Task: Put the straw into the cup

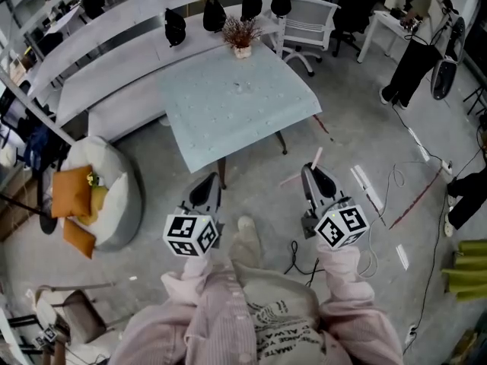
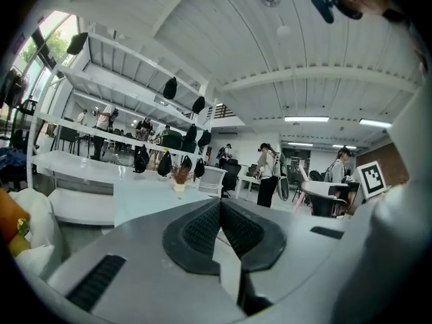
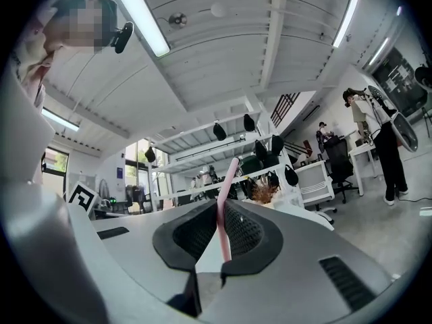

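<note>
The first step looks done: the right tool [image 1: 310, 170] is clamped on the straw [image 1: 317, 155], and in the right gripper view the pink stem stands pinched between the two dark pads [image 3: 246, 229], running up and out past the tips of that tool [image 3: 223, 211] with its lower part hidden behind them. The left tool [image 1: 214, 176] has its jaws closed together with nothing between them, as the left gripper view shows along the meeting pads [image 2: 221, 211]. Both tools are held out over bare floor [image 1: 358, 128], side by side, and the table [image 1: 221, 120] with its pale cover lies well ahead of them, not yet within reach. On that table, far beyond the tips of both tools, stands a small potted plant [image 1: 241, 35] at the far edge, and nearer the middle a tiny glinting spot that may be the cup, though it is too small to tell; no cup can be made out for certain in either gripper view. So the pick-up is behind us and nearly everything else is left, in my judgement: closing on the table, bringing the straw upright over the cup's mouth, lowering it in and letting go. The free left tool would be handy for steadying the cup.
</note>
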Demonstrator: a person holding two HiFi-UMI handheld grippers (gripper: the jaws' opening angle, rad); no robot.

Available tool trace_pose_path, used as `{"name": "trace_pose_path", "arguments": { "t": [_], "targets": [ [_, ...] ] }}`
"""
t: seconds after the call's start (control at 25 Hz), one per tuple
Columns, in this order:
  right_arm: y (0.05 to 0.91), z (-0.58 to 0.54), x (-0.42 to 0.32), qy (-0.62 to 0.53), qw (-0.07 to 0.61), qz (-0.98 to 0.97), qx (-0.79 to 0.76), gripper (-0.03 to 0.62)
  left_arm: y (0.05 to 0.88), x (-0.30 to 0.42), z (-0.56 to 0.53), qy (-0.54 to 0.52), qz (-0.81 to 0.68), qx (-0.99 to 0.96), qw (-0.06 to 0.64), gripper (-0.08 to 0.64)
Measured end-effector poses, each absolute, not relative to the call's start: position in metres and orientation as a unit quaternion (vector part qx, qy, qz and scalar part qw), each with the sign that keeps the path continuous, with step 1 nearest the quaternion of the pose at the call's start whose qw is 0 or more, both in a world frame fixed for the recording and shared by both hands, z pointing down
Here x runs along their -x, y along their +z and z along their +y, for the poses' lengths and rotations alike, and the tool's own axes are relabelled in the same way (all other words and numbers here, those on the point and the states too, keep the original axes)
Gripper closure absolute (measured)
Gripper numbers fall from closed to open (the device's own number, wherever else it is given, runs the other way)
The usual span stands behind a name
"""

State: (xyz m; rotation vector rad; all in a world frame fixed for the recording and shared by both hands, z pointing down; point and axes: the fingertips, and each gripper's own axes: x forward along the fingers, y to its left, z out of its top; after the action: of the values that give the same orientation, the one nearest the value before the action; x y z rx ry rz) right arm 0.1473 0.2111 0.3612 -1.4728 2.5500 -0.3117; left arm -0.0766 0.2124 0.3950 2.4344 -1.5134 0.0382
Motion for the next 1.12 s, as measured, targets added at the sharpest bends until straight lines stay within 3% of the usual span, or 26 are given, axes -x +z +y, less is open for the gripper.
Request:
{"name": "trace_pose_path", "arguments": {
  "t": [0.64, 1.12],
  "targets": [
    [0.378, 0.034, -0.143, -0.136, 0.080, 0.848, 0.506, 0.565, 0.412, 0.076, 0.032, 0.031, -0.509, -0.844, 0.165, 0.561],
    [0.385, -0.042, -0.127, -0.142, 0.083, 0.849, 0.503, 0.565, 0.418, 0.093, -0.036, 0.033, -0.514, -0.840, 0.169, 0.561]
  ]
}}
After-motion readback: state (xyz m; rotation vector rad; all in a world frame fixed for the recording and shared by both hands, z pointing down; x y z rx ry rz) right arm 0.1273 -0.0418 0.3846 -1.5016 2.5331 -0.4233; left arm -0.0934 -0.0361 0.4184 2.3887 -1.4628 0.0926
